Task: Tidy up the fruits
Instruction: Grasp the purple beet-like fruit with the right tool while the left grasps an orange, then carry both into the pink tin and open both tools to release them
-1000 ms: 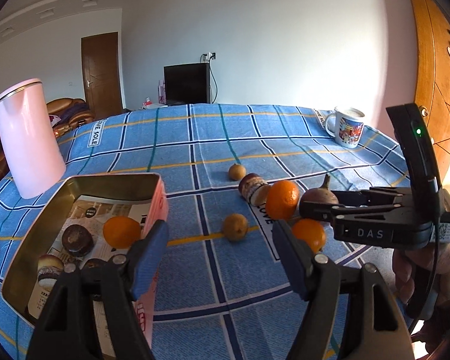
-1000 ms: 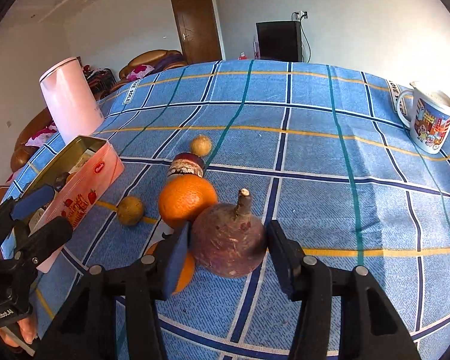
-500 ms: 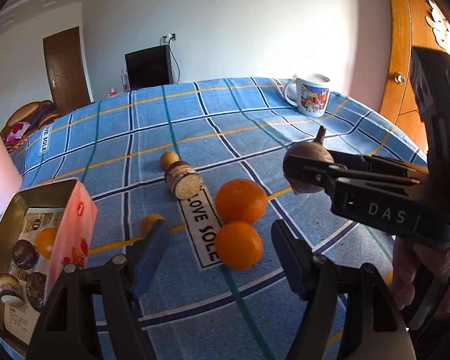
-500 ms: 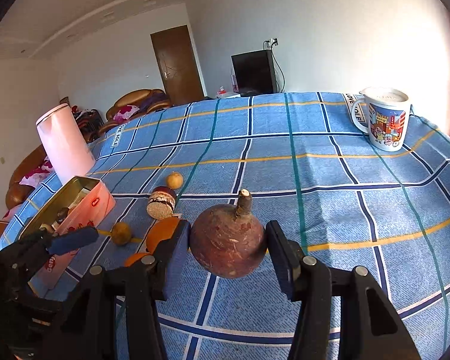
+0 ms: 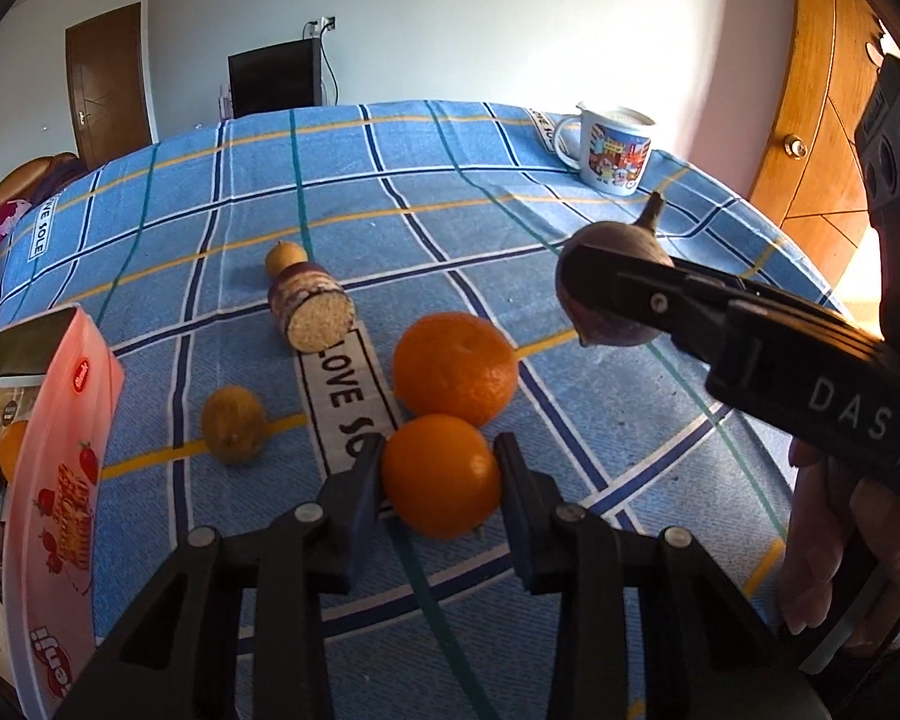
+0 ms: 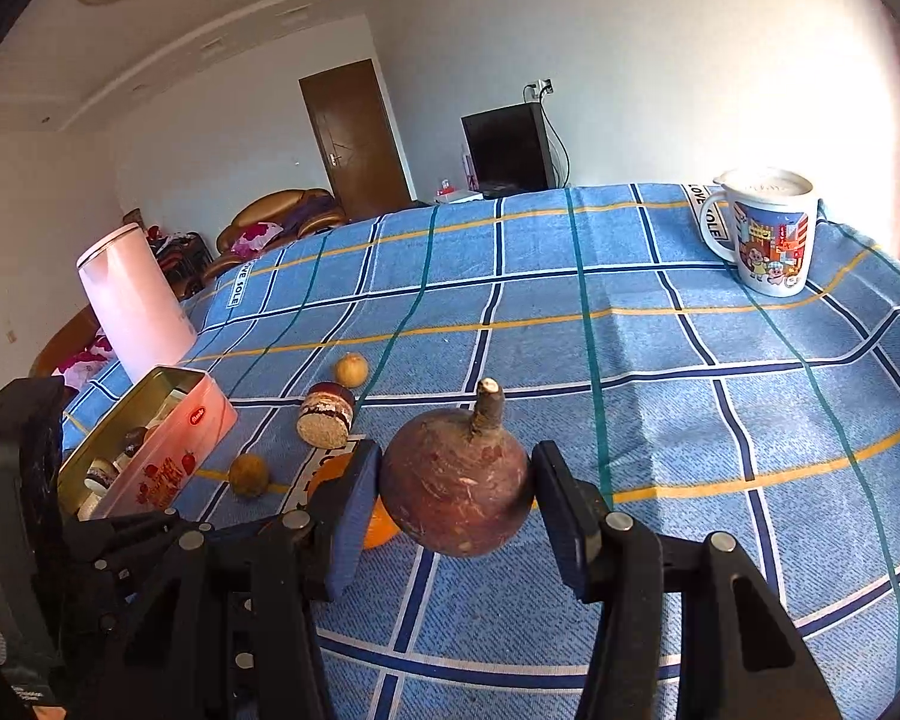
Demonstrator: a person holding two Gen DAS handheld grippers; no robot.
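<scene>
Left gripper (image 5: 440, 474) just closing its jaws around the near orange (image 5: 440, 476) lying on the blue checked tablecloth (image 5: 570, 408), pads at both its sides, right gripper (image 6: 456, 489) gripping the dark round fruit (image 6: 456, 480) above the cloth, bigger orange (image 5: 455, 367) touching behind, pink tin (image 5: 60, 480) at left

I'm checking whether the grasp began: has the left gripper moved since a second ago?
Yes. The left gripper has swung away from the pink tin, rightwards to the near orange, and its jaws have just been closing around it.
</scene>
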